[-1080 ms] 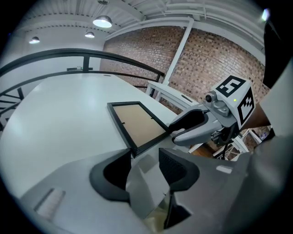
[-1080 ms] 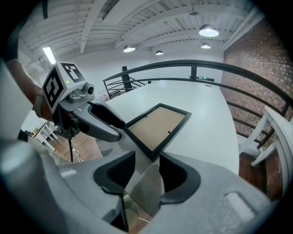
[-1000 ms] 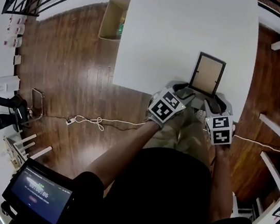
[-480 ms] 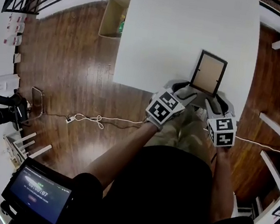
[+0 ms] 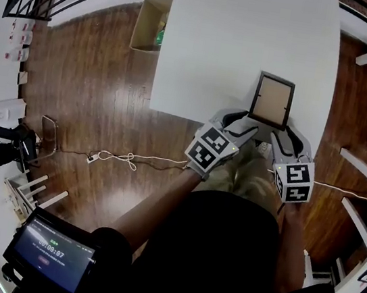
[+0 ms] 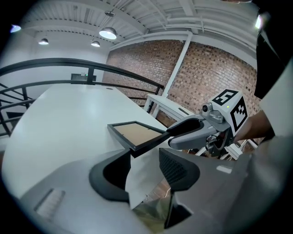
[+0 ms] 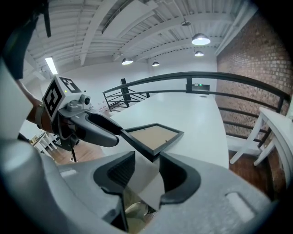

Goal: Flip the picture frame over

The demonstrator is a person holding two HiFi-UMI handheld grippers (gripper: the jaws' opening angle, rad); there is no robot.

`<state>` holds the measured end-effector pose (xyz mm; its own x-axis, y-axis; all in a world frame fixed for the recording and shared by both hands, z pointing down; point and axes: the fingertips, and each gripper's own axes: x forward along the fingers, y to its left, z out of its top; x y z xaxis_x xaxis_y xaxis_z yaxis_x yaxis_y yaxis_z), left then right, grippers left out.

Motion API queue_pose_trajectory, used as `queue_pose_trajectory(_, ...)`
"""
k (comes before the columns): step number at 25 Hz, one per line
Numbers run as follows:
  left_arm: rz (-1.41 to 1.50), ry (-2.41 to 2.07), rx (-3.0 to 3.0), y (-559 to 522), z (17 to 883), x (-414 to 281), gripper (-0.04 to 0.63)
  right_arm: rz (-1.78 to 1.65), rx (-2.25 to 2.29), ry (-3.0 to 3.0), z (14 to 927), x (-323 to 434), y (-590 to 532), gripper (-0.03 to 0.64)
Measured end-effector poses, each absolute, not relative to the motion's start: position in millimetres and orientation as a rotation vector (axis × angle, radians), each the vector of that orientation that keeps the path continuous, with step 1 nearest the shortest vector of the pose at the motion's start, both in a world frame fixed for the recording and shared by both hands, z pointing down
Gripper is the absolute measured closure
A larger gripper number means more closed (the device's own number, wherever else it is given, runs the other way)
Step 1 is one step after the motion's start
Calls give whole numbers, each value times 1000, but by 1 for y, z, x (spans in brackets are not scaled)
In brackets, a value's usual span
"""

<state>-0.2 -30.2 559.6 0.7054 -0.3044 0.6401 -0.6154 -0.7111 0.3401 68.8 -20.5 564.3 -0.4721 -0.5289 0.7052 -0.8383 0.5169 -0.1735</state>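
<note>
The picture frame (image 5: 272,101), black-rimmed with a tan panel facing up, is held over the near edge of the white worktop (image 5: 240,42), its near side lifted. The left gripper (image 5: 247,122) has its jaws clenched on the frame's near left corner. The right gripper (image 5: 283,131) grasps the near right corner in the same way, both grippers pointing downward.

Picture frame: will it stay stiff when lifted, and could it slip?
The picture frame probably stays stiff: held only at two near corners by the left gripper and right gripper, it shows no sag. Thin, so likely light. Its smooth black rim may slip.
</note>
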Motion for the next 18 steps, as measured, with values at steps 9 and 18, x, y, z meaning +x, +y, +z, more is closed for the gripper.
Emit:
queue_pose_trajectory(9, 695, -701, 2420, -27, 525, 3, 396, 639, 1145, -2189, 534, 72, -22, 457)
queue_pose_trajectory(18, 659, -721, 2457, -31, 500, 7, 397, 608, 1167, -2203, 509, 74, -23, 449)
